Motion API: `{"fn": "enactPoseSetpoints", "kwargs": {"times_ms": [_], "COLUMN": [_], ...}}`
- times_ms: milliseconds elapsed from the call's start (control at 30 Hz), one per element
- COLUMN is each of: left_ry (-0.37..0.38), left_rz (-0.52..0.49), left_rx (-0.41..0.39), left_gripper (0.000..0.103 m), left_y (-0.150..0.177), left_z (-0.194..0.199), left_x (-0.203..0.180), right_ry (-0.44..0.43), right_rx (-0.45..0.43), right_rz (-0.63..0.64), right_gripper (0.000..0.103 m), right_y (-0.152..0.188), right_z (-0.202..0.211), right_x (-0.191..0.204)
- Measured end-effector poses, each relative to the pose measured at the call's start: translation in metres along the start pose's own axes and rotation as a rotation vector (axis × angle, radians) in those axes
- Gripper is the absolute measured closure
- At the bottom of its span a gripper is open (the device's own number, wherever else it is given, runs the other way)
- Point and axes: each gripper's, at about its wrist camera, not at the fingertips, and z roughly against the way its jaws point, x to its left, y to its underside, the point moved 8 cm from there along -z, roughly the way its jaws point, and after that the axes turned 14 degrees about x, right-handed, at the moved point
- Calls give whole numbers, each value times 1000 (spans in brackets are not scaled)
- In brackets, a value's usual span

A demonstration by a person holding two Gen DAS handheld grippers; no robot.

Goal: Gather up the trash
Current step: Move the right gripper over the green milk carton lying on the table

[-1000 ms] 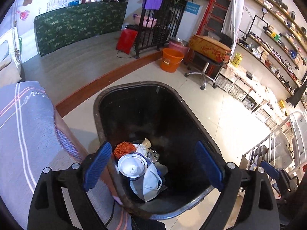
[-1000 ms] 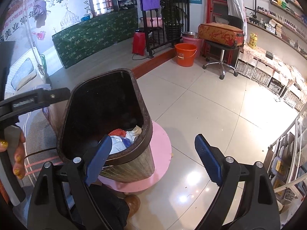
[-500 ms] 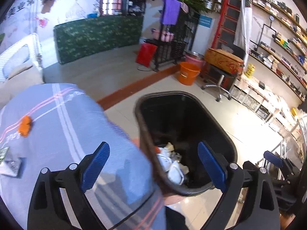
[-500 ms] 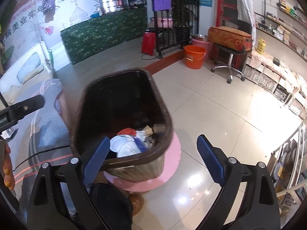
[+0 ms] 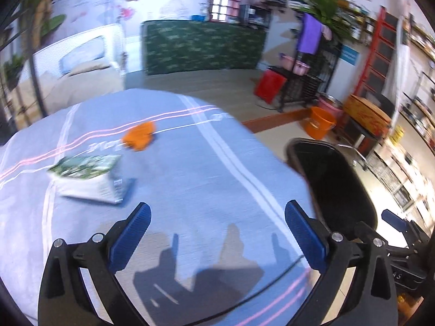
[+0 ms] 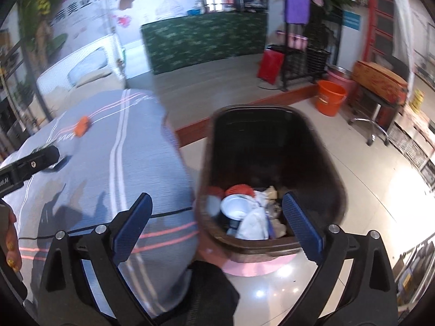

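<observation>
On the blue-grey striped cloth covering the counter (image 5: pixel 190 168), two pieces of trash lie ahead of your left tongs (image 5: pixel 217 233): a crumpled orange scrap (image 5: pixel 139 135) farther out, near the pink stripes, and a flat green-and-white packet (image 5: pixel 89 176) nearer and to the left. They lie near each other but apart, and both are well ahead of your blue pads (image 5: pixel 130 236). Your left tongs are spread wide with nothing between the pads, hovering over bare cloth; their shadow falls on the fabric just below.

Beside the counter, to the right, stands the dark bin (image 5: pixel 334 184) on the tiled floor (image 6: pixel 367 179). Your right tongs (image 6: pixel 217 228) are likewise released and hold nothing, and they look down over the near rim of that bin (image 6: pixel 272 163). At its bottom you can see a white cup (image 6: pixel 235 207), a white mask (image 6: pixel 254 224), an orange ridged piece (image 6: pixel 240 190) and some crumpled paper. The bin rests on a pink round base (image 6: pixel 258 267). From this view the orange scrap (image 6: pixel 81 126) shows far off on the cloth, and part of your left tool juts in at the left edge. An orange bucket (image 6: pixel 330 100) sits on the floor beyond.
</observation>
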Motion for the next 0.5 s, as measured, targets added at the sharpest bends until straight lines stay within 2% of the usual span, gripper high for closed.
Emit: {"fn": "enactPoseSetpoints", "kwargs": {"times_ms": [500], "left_ry": [-127], "left_rz": [206], "left_rx": [6], "left_gripper": [6], "left_y": [44], "left_z": [33], "left_x": [127], "right_ry": [-126], "right_rx": [56], "right_rz": [265], "right_gripper": [8], "right_y": [-1], "right_z": [-4], "right_x": [126]}}
